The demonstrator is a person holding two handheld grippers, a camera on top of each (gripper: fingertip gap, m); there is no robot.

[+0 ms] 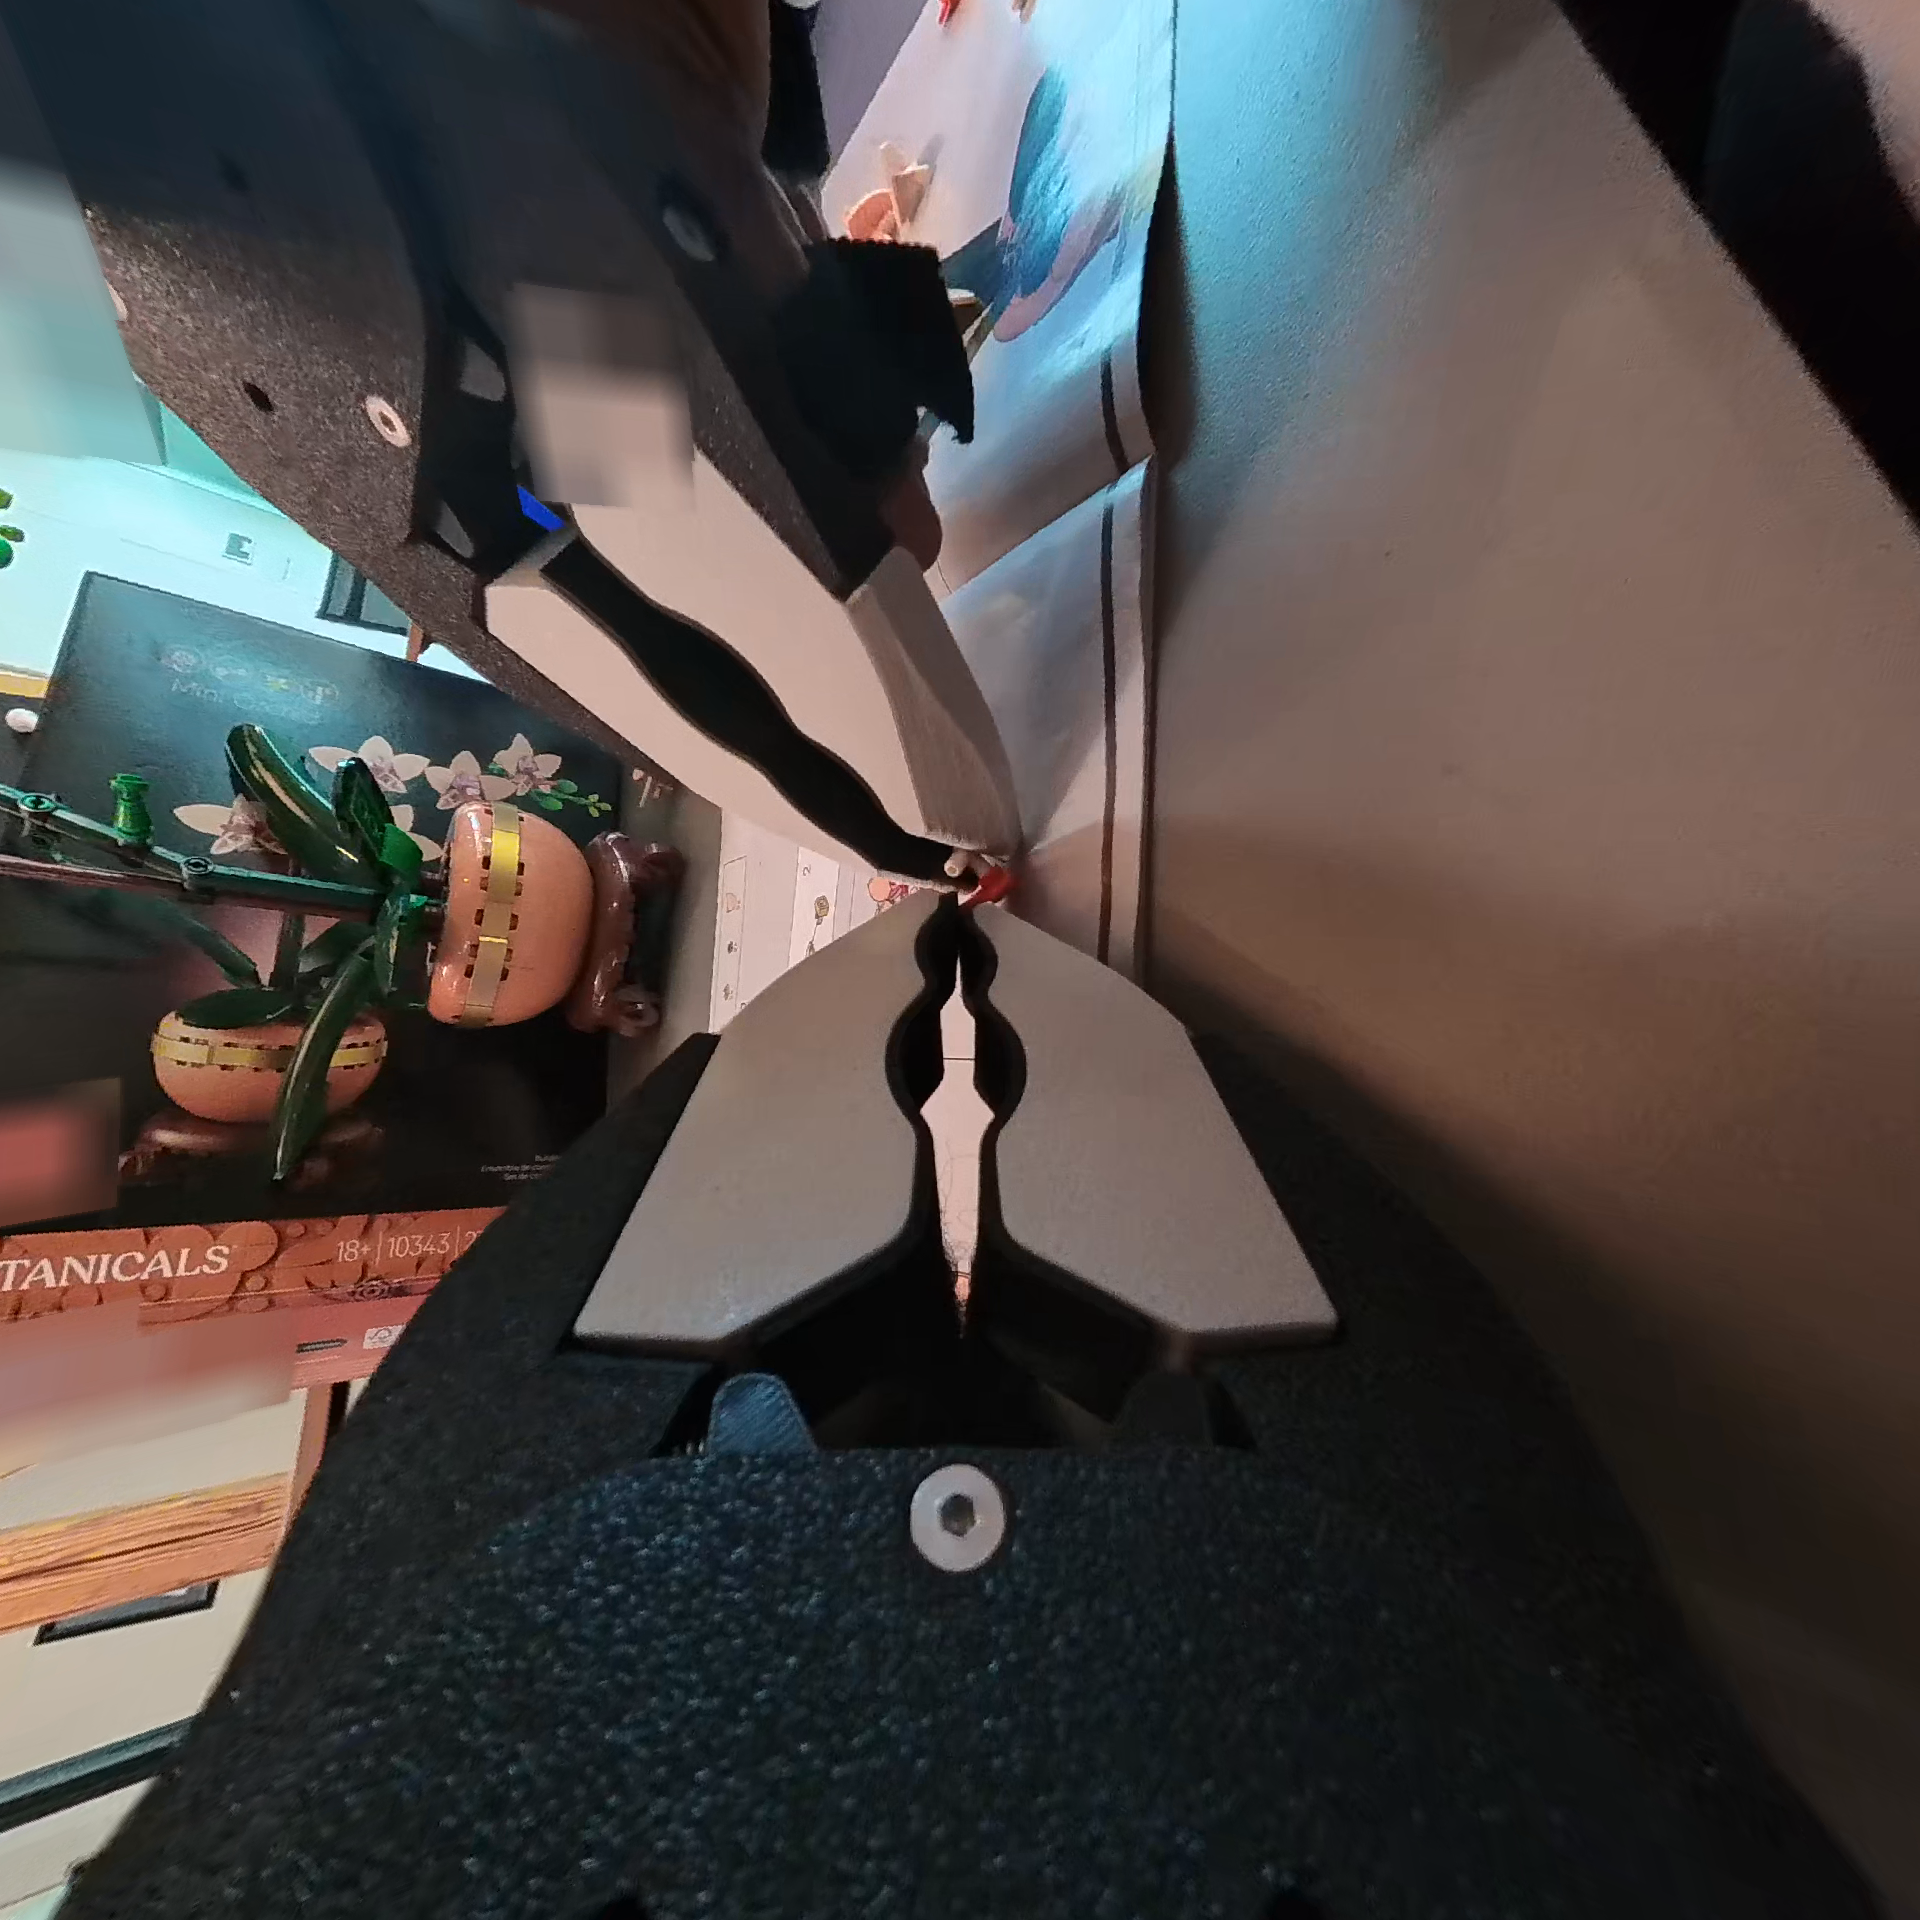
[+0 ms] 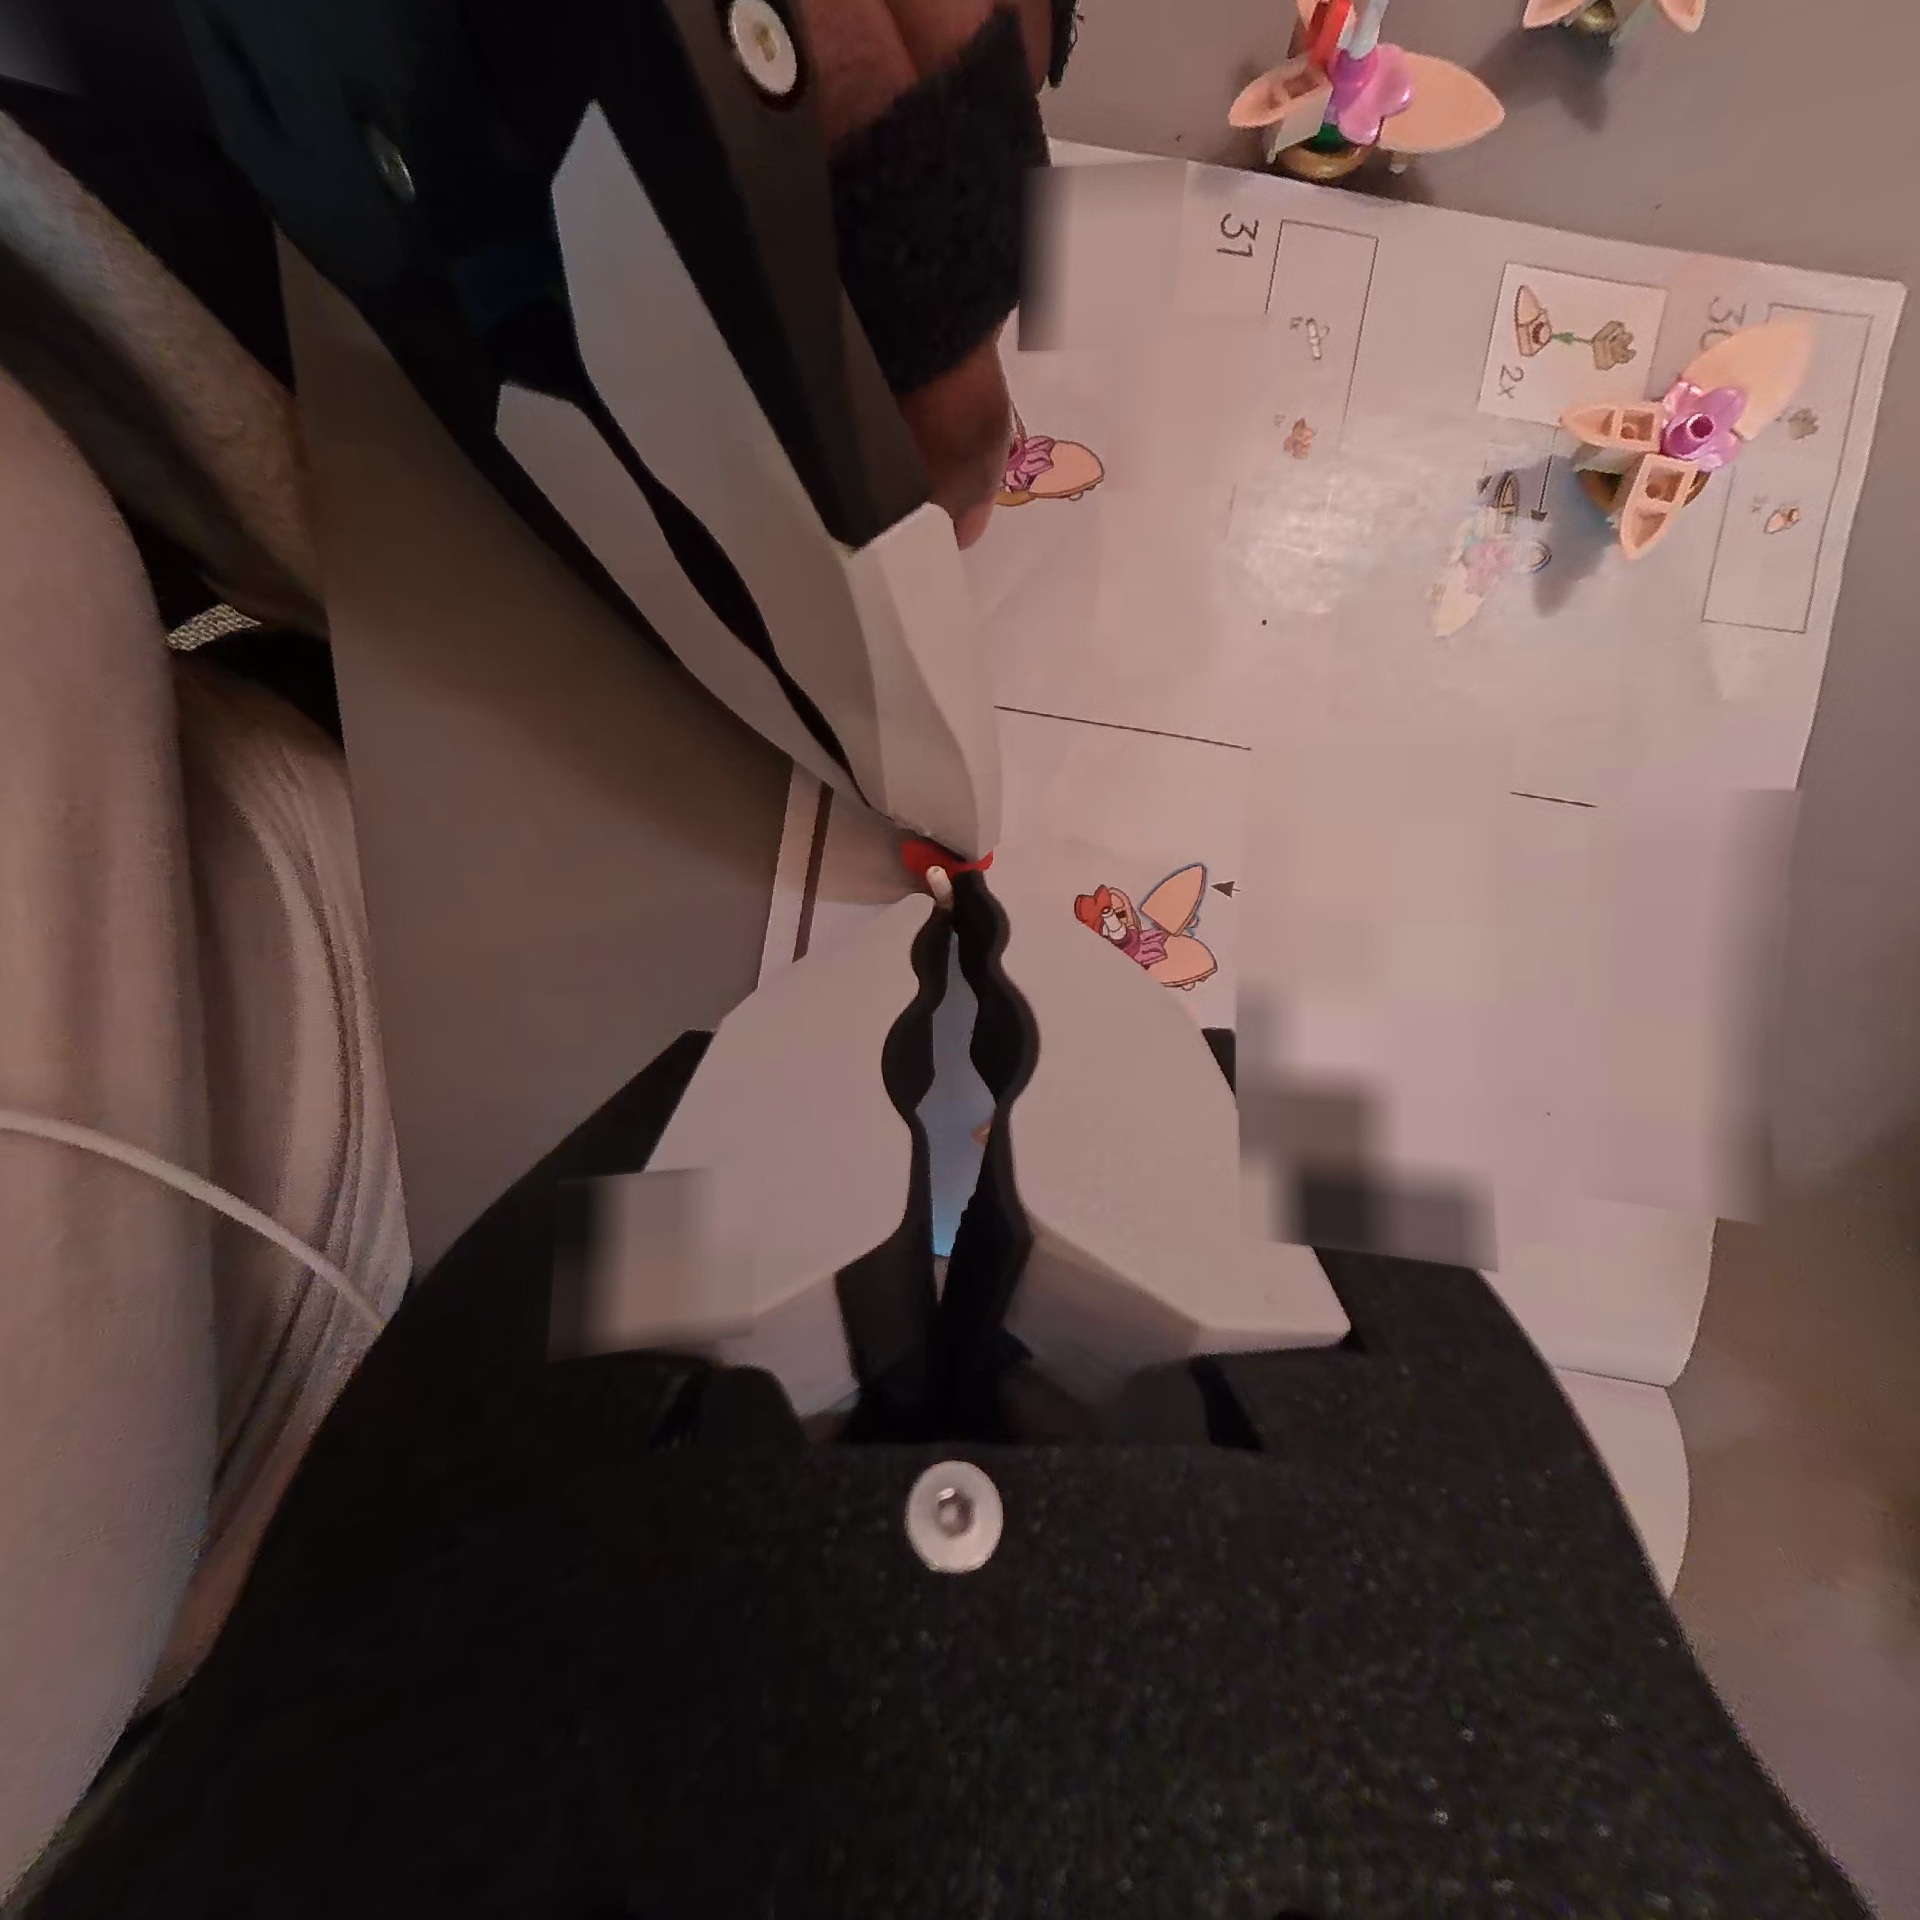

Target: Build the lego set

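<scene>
My left gripper (image 1: 958, 916) and right gripper (image 2: 954, 904) meet tip to tip above the table, both shut. The left one pinches a tiny red piece (image 1: 992, 886), which also shows in the right wrist view (image 2: 920, 857) at the tip of the left gripper (image 2: 928, 826). The right one pinches a small white pin (image 2: 938, 881), which the left wrist view shows (image 1: 958, 862) at the tip of the right gripper (image 1: 935, 854). The two pieces touch. Whether they are joined is hidden by the fingertips.
A printed instruction sheet (image 2: 1351, 675) lies on the grey table (image 2: 1818, 1455), with a peach and purple flower (image 2: 1662, 436) on it and another (image 2: 1351, 83) beyond. The dark set box (image 1: 208, 675) stands at the left, with a partly built plant in a peach pot (image 1: 509, 914) before it. The grippers are tip to tip, or close to it.
</scene>
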